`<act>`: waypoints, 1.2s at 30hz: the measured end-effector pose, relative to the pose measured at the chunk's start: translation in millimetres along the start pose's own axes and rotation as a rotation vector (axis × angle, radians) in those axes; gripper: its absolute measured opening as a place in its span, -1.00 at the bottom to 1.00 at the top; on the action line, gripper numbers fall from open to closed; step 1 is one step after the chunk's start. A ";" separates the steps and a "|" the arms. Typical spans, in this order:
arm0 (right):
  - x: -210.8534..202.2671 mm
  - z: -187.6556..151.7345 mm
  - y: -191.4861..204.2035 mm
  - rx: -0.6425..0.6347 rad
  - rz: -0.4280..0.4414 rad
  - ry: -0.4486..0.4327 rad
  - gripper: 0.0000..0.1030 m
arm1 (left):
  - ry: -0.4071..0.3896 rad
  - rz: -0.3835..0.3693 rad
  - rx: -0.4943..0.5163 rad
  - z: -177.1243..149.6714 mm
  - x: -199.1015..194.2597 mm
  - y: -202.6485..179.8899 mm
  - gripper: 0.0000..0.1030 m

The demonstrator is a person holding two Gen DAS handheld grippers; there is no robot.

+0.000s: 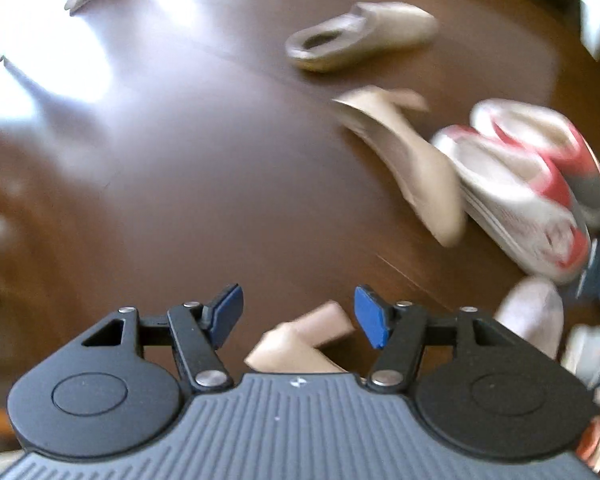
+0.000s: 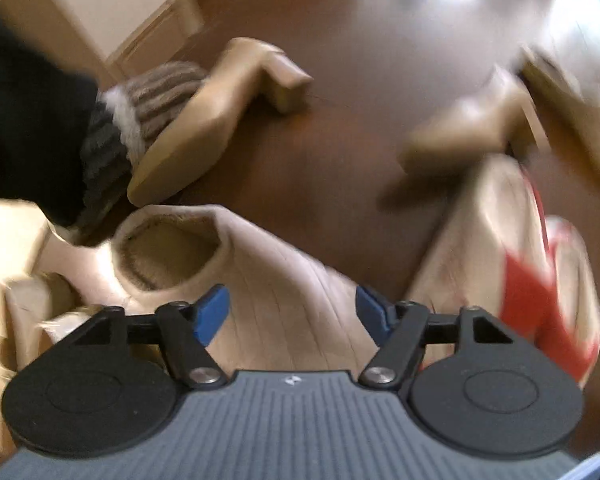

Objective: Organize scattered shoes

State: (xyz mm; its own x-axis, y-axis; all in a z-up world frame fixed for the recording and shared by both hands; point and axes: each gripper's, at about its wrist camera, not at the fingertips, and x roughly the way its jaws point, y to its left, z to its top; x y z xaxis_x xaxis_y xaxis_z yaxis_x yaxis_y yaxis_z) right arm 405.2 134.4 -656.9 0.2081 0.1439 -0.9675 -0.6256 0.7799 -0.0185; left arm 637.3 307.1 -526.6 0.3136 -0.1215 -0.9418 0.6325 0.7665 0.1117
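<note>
While both tools point steeply down at the dark wooden floor (image 1: pixel 180 168), nothing held in either. Left gripper (image 1: pixel 298 316): jaws wide, a beige block-heel pump (image 1: pixel 300 340) just below and between them, not pressed, heel toward the upper right. Right gripper (image 2: pixel 292 312): jaws wide over a cream fleece-lined slipper boot (image 2: pixel 260 280), long axis running from its opening at upper left down toward the gripper. Further out from the left: a second beige pump (image 1: pixel 412 168) on its side touching a red-and-white sneaker pair (image 1: pixel 532 184), a matching slipper boot (image 1: pixel 360 36) well apart. Beside the right: another beige heel (image 2: pixel 220 112) against a ribbed knit sock (image 2: pixel 148 108); likely nearest obstacle. Heavy blur throughout.
</note>
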 end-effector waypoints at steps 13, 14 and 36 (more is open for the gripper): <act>48.2 22.5 2.0 0.161 -0.009 0.123 -0.64 | -0.094 -0.045 0.099 19.5 -21.2 -6.3 0.24; 44.3 15.2 -10.8 0.297 0.004 0.127 -0.64 | -0.098 -0.046 0.096 22.1 -21.6 -6.8 0.24; 67.8 -15.9 -81.4 1.341 0.216 0.130 -0.72 | -0.098 -0.067 0.111 36.3 -5.8 -9.3 0.24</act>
State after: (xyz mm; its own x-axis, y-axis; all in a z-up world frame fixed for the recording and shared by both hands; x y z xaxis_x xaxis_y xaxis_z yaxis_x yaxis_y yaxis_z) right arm 458.3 71.1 -725.0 0.0820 0.3371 -0.9379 0.5831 0.7470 0.3195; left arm 655.3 277.7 -510.7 0.3321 -0.2348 -0.9136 0.7270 0.6808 0.0893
